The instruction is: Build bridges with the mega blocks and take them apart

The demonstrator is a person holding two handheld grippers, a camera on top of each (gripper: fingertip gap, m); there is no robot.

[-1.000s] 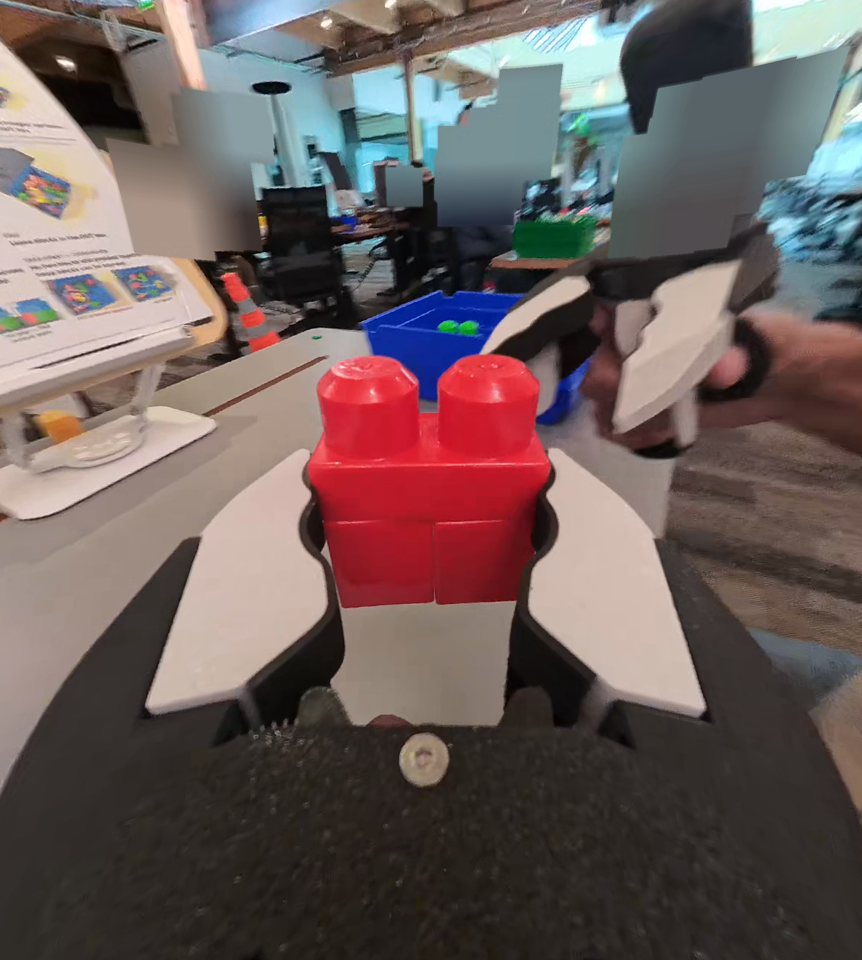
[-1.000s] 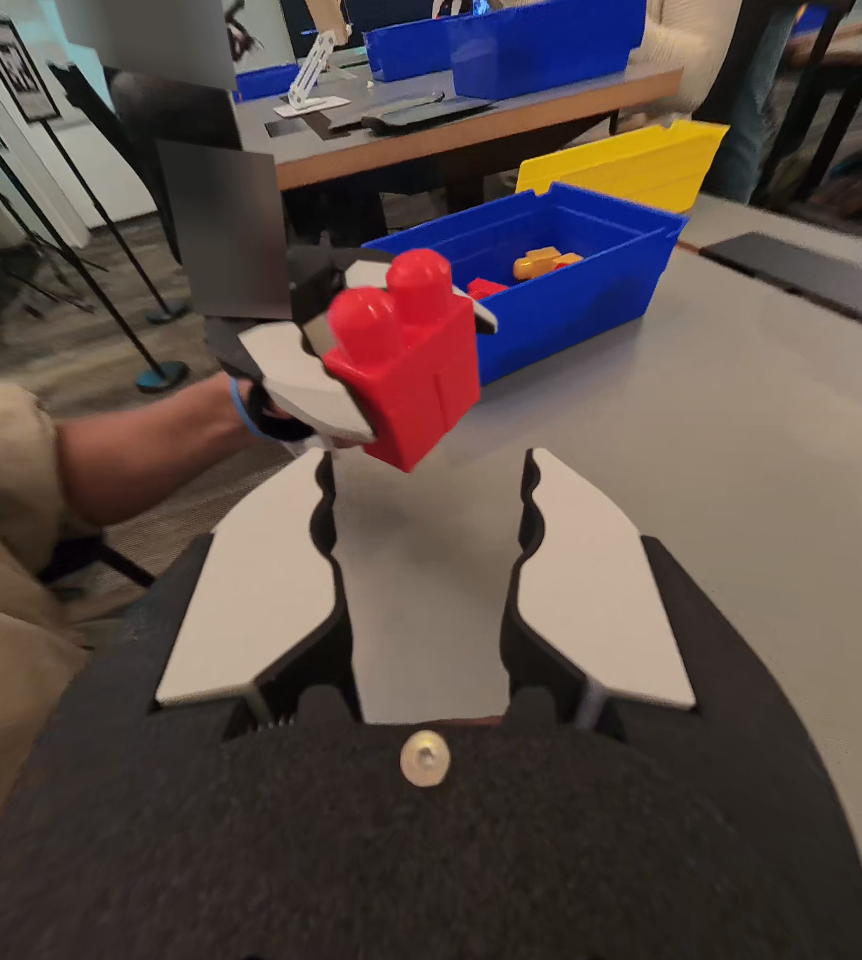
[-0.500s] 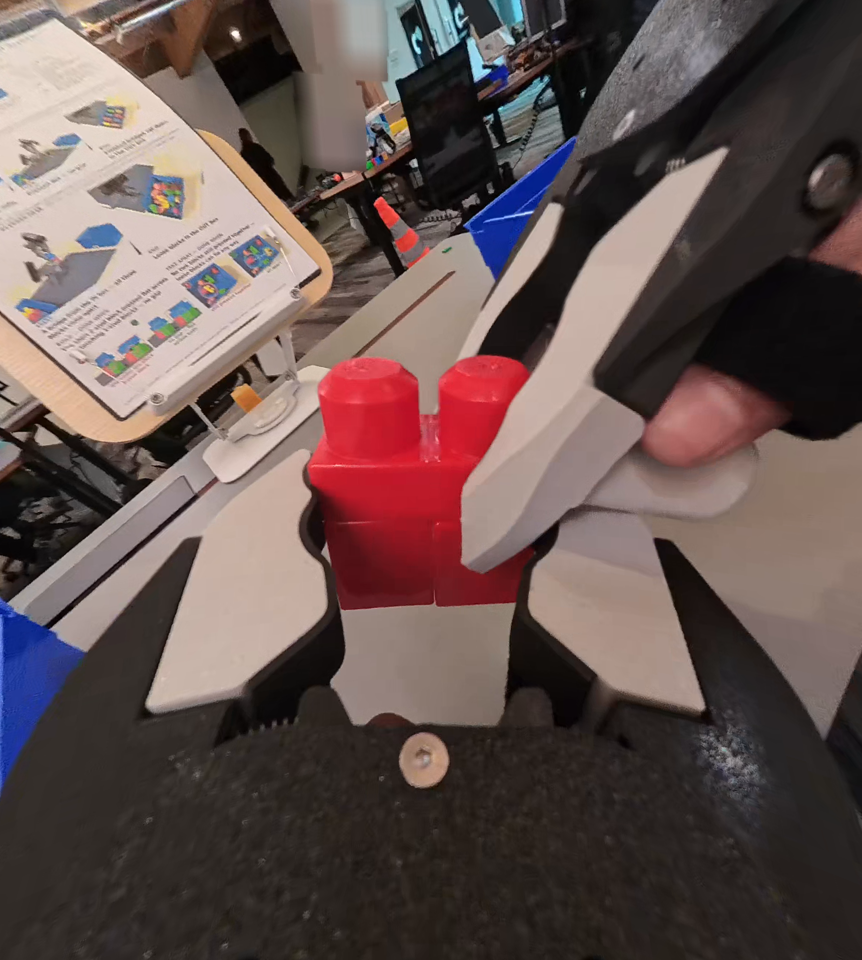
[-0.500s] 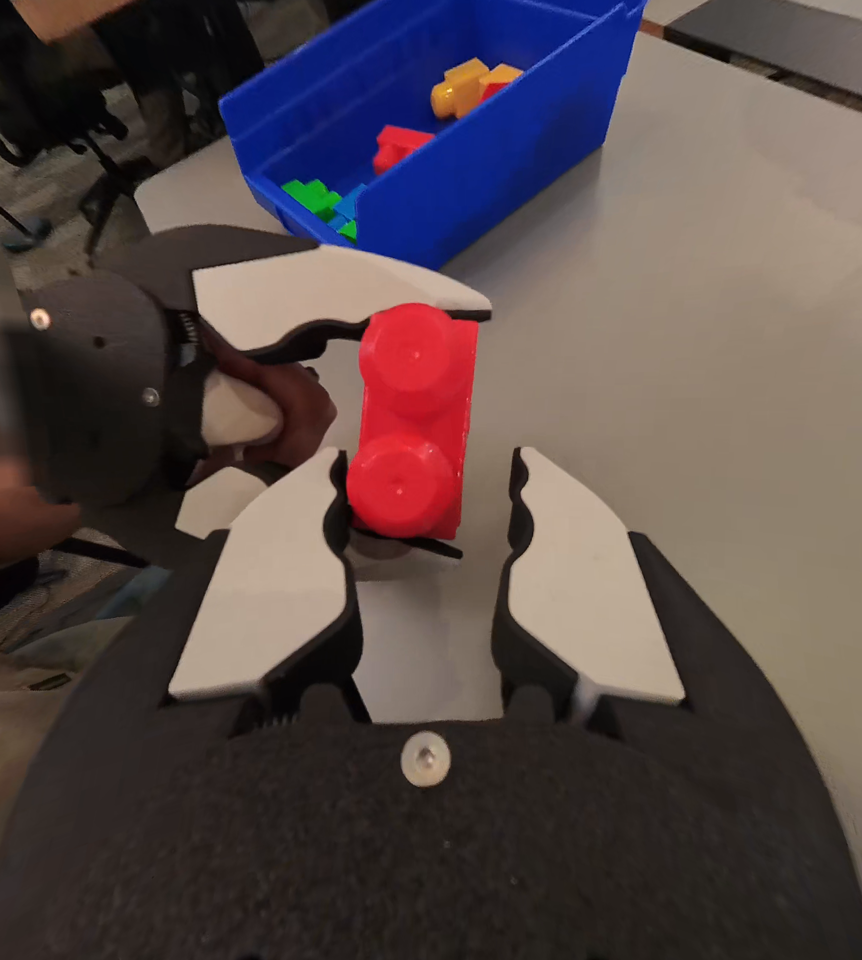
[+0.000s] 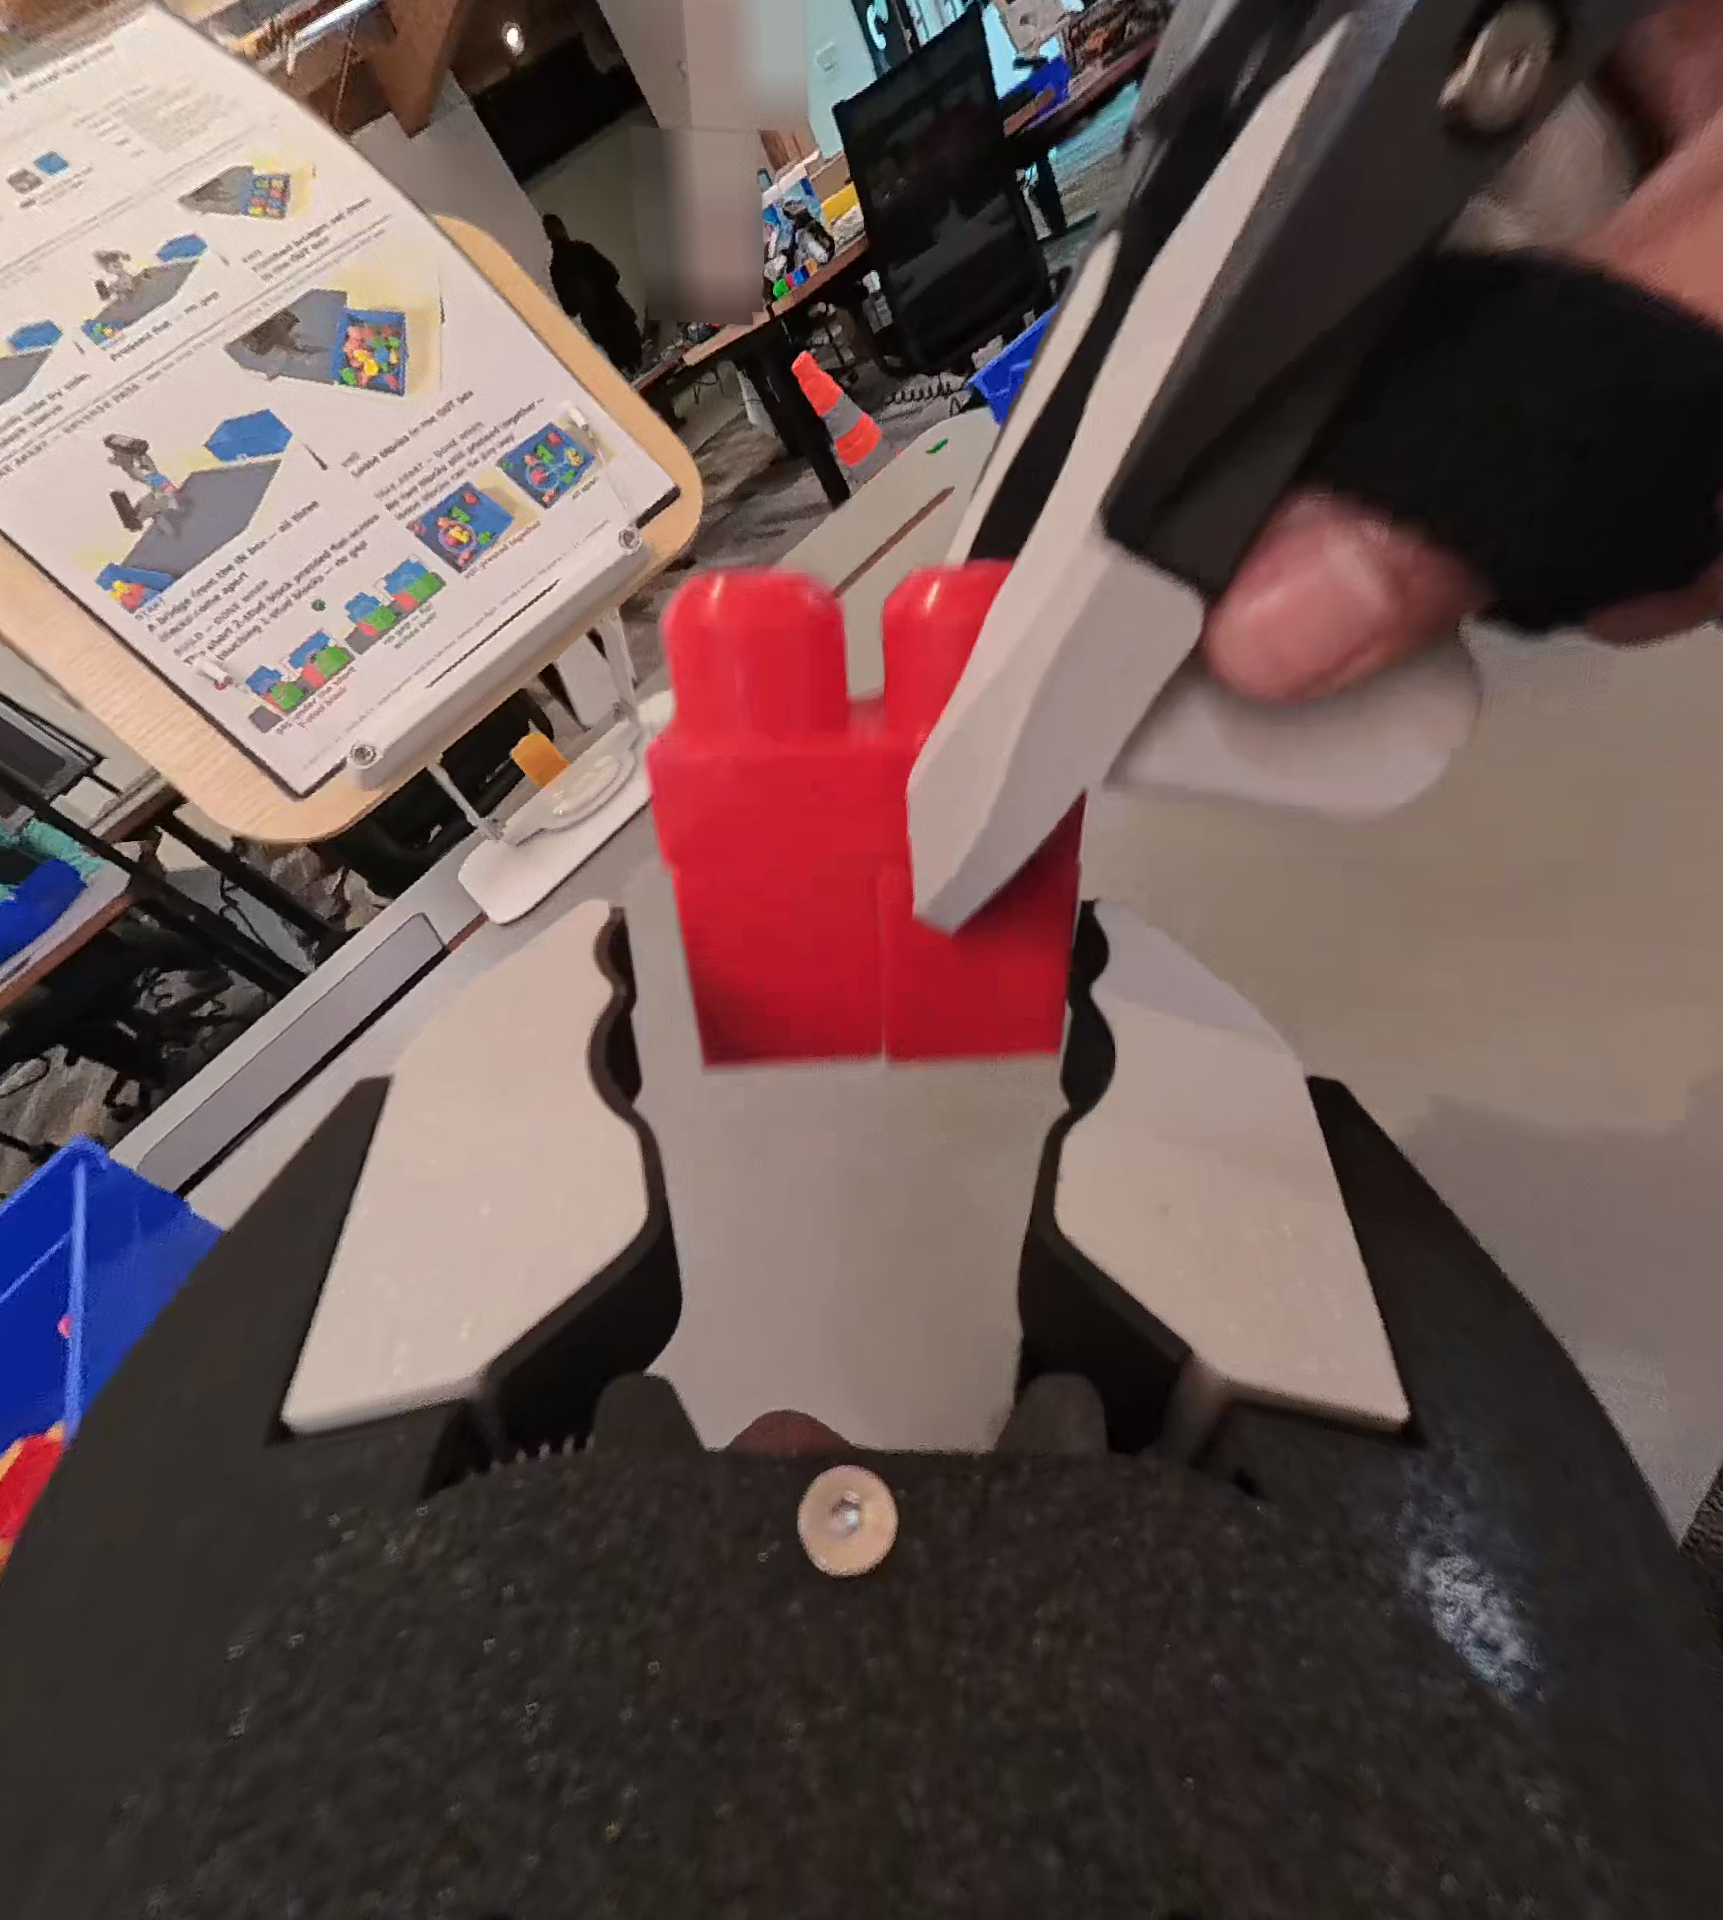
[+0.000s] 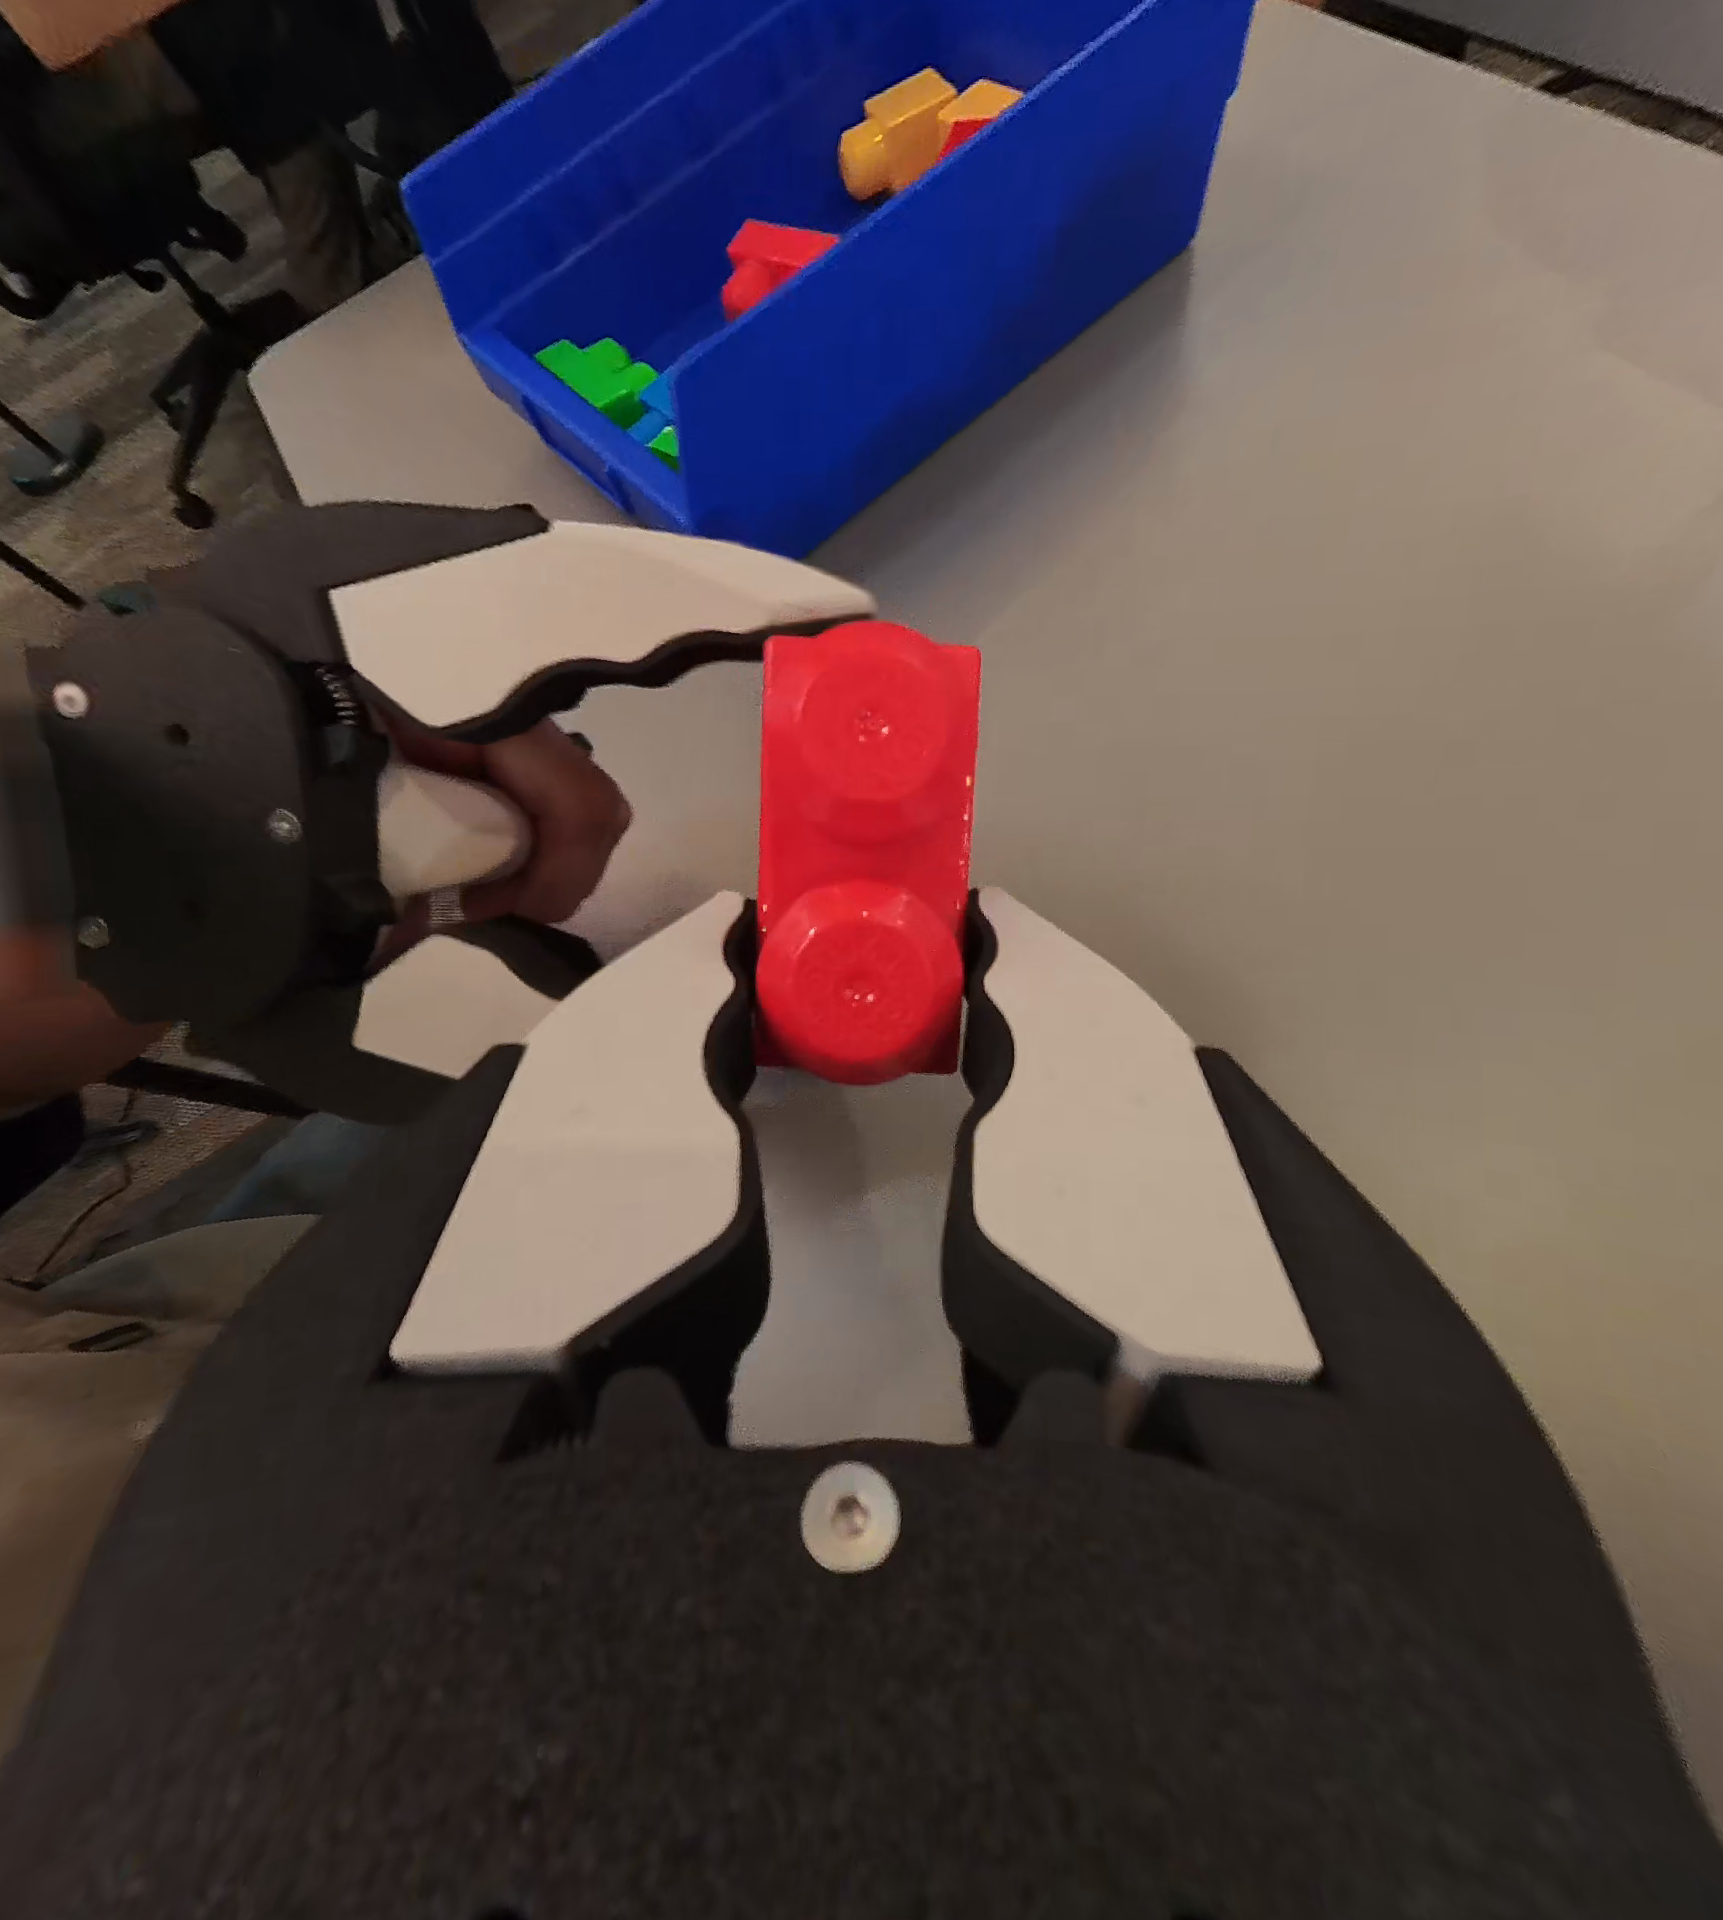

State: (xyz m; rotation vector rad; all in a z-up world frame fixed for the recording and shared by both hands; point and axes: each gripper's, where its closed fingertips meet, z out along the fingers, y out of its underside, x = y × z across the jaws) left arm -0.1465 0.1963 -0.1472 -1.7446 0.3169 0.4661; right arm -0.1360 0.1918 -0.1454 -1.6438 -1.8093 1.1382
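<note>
Red two-stud plastic block sits above the grey tabletop, pinched at its near stud by my right gripper, whose fingers are closed on its sides. My left gripper is spread wide, not touching it. Only the right wrist view shows the blue bin of loose blocks; the left shows an instruction sheet on a stand.

Red block btwn spread left gripper fingers.

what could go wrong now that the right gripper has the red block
The right gripper pinches only the near end of the red block, around one stud, so the block may pivot or slip. The left gripper stands open close around it, so the grippers could knock together.
</note>
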